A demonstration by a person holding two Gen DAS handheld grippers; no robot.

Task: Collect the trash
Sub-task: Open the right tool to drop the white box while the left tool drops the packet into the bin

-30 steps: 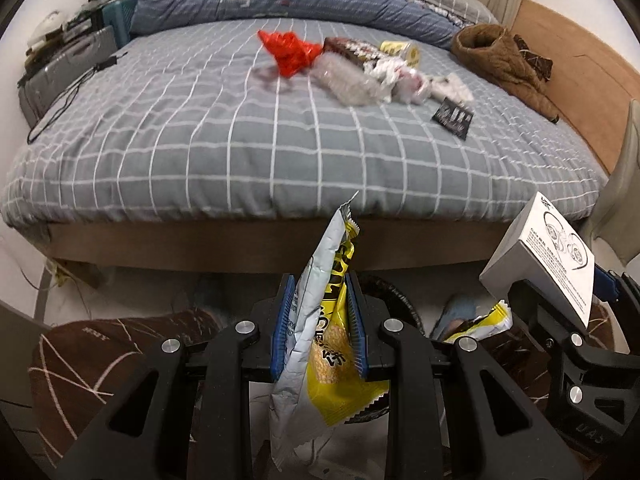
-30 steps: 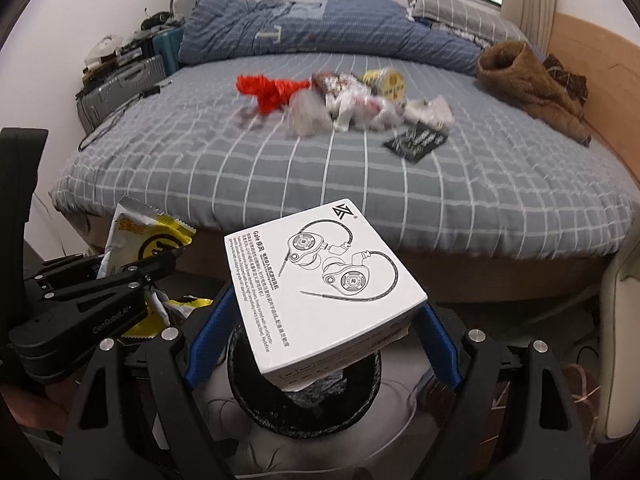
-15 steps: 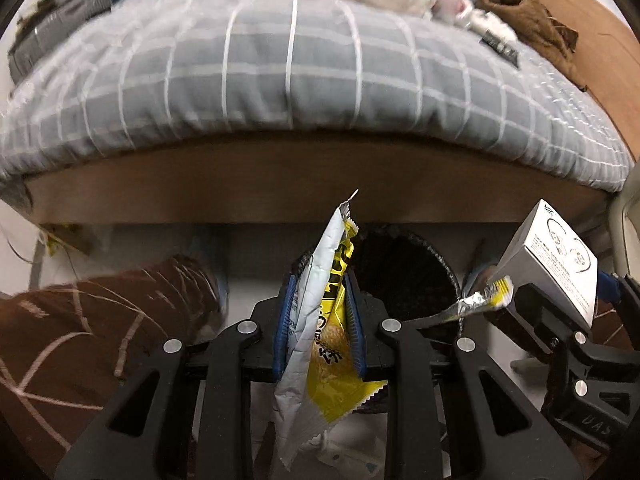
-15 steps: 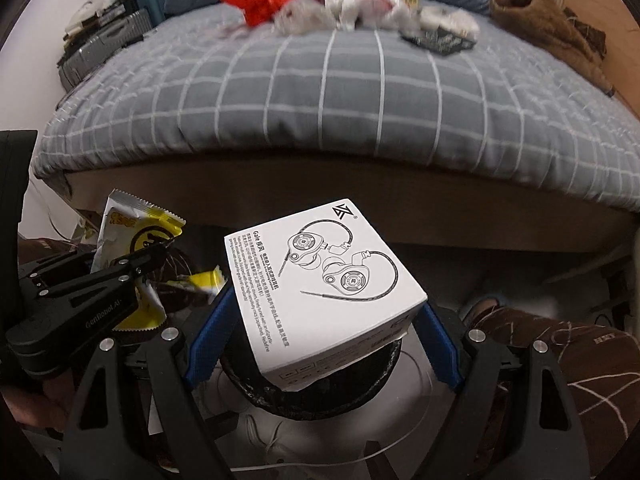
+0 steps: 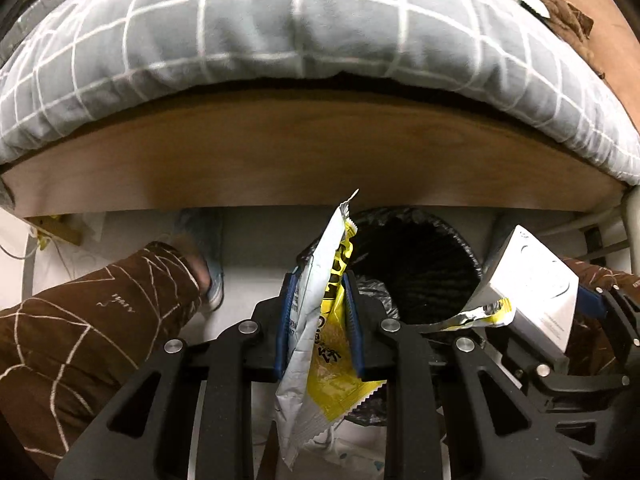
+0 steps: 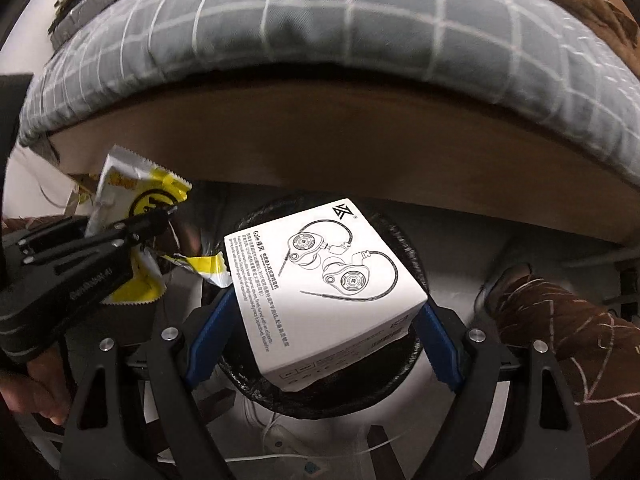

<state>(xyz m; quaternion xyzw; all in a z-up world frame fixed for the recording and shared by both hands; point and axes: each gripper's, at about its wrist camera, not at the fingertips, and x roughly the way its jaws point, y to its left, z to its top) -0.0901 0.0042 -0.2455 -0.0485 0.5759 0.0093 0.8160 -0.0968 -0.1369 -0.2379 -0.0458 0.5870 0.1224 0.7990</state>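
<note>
My left gripper [image 5: 320, 280] is shut on a yellow and silver snack wrapper [image 5: 324, 340], held upright beside the near left rim of a round bin lined with a black bag [image 5: 420, 264]. The right gripper [image 6: 320, 308] is clamped on a white earphone box [image 6: 320, 280] and hangs straight over the bin [image 6: 404, 248], whose mouth the box mostly hides. In the right wrist view the left gripper [image 6: 168, 212] and its wrapper [image 6: 136, 192] sit at the left. In the left wrist view the box [image 5: 528, 288] shows at the right, over the bin's right rim.
The bed's wooden side board [image 5: 312, 152] runs just behind the bin, with the grey checked duvet [image 5: 280, 32] bulging over it. A person's legs in brown patterned trousers [image 5: 80, 320] and a foot stand on the pale floor [image 5: 256, 240] either side. A brown garment [image 5: 560, 4] lies on the bed.
Both grippers have sunk from bed height to just above the bin, tilting downward. The bed top with its trash has slid out of view. Both grips are unchanged.
</note>
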